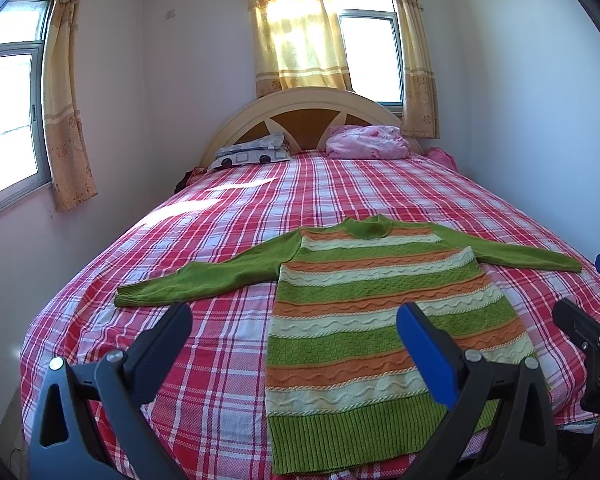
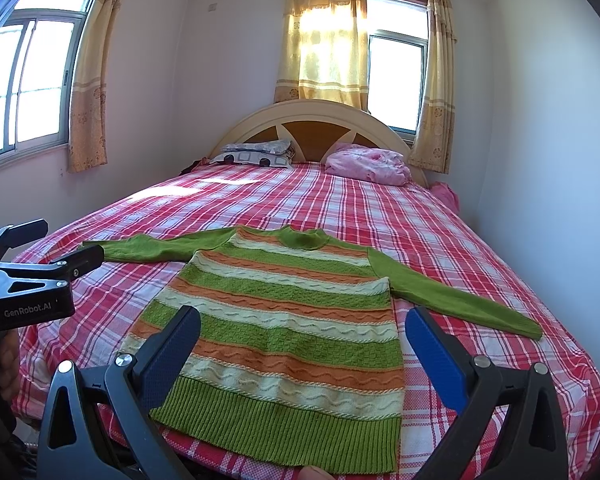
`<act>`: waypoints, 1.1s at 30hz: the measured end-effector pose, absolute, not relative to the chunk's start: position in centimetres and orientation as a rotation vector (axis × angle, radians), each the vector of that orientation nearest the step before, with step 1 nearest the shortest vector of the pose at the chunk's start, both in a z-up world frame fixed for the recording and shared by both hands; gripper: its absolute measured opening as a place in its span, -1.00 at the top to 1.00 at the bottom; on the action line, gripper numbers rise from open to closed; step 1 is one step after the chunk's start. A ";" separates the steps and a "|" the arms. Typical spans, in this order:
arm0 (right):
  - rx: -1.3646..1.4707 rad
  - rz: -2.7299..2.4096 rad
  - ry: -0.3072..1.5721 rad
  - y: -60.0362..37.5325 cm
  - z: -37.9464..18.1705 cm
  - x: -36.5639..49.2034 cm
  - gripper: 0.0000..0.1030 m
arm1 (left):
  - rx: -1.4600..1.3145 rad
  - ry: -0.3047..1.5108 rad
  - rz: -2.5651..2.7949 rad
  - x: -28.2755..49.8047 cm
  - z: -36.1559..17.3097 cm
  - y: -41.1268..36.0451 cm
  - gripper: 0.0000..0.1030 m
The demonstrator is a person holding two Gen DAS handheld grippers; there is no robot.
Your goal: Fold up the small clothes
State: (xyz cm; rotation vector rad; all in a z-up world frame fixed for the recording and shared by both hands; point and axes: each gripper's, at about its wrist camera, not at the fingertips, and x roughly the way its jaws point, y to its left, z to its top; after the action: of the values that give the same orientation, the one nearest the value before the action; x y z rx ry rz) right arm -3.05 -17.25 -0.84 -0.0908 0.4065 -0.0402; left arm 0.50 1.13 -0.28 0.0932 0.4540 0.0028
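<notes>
A small knitted sweater (image 1: pixel 364 308) (image 2: pixel 283 320) with green, orange and cream stripes lies flat on the bed, hem toward me and collar away. Both green sleeves are spread out to the sides. My left gripper (image 1: pixel 293 322) hovers open above the hem's left half, with nothing between its fingers. In the right wrist view my right gripper (image 2: pixel 302 328) is open over the sweater's lower body, empty as well. The left gripper's body shows at the left edge of the right wrist view, and the right gripper's fingers at the right edge of the left wrist view.
The bed (image 1: pixel 219 208) carries a red and white plaid sheet. At the headboard (image 1: pixel 304 100) lie a patterned pillow (image 1: pixel 255 152) and a pink bundle of bedding (image 1: pixel 366 142). Walls stand close on the right; curtained windows are on the left and behind the bed.
</notes>
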 end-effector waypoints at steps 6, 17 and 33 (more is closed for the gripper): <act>-0.091 -0.040 0.406 -17.2 -0.8 -3.0 -0.98 | 0.093 0.453 0.002 0.5 -0.3 1.2 -1.00; -0.098 -0.031 0.418 -16.8 -1.1 -2.8 -0.98 | 0.092 0.461 0.005 0.6 -0.6 1.2 -1.00; -0.047 -0.122 0.489 -23.2 -3.3 1.6 -0.98 | 0.093 0.536 0.003 4.7 -3.4 1.0 -1.00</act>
State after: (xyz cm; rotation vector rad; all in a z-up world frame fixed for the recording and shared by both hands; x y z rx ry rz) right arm 1.55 -23.23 -3.34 -0.0473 0.4886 -0.1223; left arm 4.71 0.96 -3.41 0.0926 0.5358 0.0029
